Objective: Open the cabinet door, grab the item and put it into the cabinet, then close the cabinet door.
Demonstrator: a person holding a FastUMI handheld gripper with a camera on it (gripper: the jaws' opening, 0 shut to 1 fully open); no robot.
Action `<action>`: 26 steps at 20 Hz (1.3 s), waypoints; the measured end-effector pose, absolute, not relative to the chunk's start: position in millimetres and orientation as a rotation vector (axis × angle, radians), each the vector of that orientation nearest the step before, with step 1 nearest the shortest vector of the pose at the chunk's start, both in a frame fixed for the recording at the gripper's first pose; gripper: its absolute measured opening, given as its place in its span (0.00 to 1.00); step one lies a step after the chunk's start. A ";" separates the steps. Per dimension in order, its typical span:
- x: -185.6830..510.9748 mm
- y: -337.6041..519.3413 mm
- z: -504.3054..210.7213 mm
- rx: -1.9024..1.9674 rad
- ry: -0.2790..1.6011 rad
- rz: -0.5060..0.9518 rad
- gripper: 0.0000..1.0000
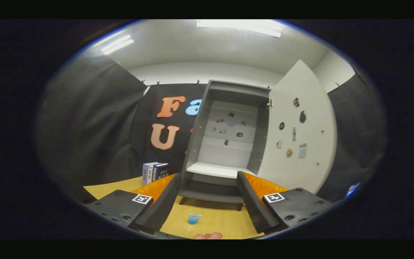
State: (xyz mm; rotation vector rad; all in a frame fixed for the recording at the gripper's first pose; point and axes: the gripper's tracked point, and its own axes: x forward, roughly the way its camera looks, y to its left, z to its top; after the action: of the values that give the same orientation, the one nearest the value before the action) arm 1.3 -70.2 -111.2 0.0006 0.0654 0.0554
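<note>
Nearest to us, a fingertip of the person's hand (207, 235) shows at the bottom, just below the gap between our fingers. The gripper (205, 205) stands wide, its two dark fingers (158, 208) spread well apart with nothing pressed between them.

Between the fingers, on the bare wooden table (221, 221), sits the cup (194, 218): a small, clear blue thing, upright, its mouth wider than its foot. We judge it to be the item to store. It looks like thin plastic, so likely very light, a little slippery and easy to crush or tip. We would close on it gently, mid-wall or slightly lower, with the pads on opposite sides and the fingers low to the table, squeezing only enough to lift it. Whether it holds anything we cannot tell.

Just beyond the cup stands the cabinet (225, 118), grey outside and pale inside. Its door (300, 129) is already swung open to the right, with small stickers on its inner face. A white shelf (216, 169) runs across the lower part, with a darker compartment below it; either looks roomy enough for the cup.

Off to the left, near the cabinet's foot, some boxes (155, 172) stand upright on the table, well apart from the cup.
</note>
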 end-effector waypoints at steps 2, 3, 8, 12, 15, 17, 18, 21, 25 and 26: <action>28.6 -52.3 -154.1 0.042 0.151 0.023 0.97; 41.7 -51.8 -180.4 0.057 0.207 -0.021 0.97; 77.7 -66.3 -303.9 0.081 0.463 -0.215 0.98; 77.4 -58.0 -411.2 0.146 0.684 -0.254 0.98; 71.1 -59.7 -461.3 0.127 0.790 -0.258 0.98; 71.4 -56.7 -475.3 0.144 0.812 -0.242 0.98; 73.1 -57.1 -480.5 0.145 0.818 -0.236 0.98; 85.1 -54.7 -495.7 0.137 0.823 -0.234 0.94; 88.1 -43.7 -497.5 0.115 0.838 -0.161 0.56; 86.9 -47.6 -493.3 0.089 0.837 -0.159 0.54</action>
State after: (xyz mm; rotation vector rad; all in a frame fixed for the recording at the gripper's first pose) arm 86.9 -47.6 -493.3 0.0894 0.8372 -0.1591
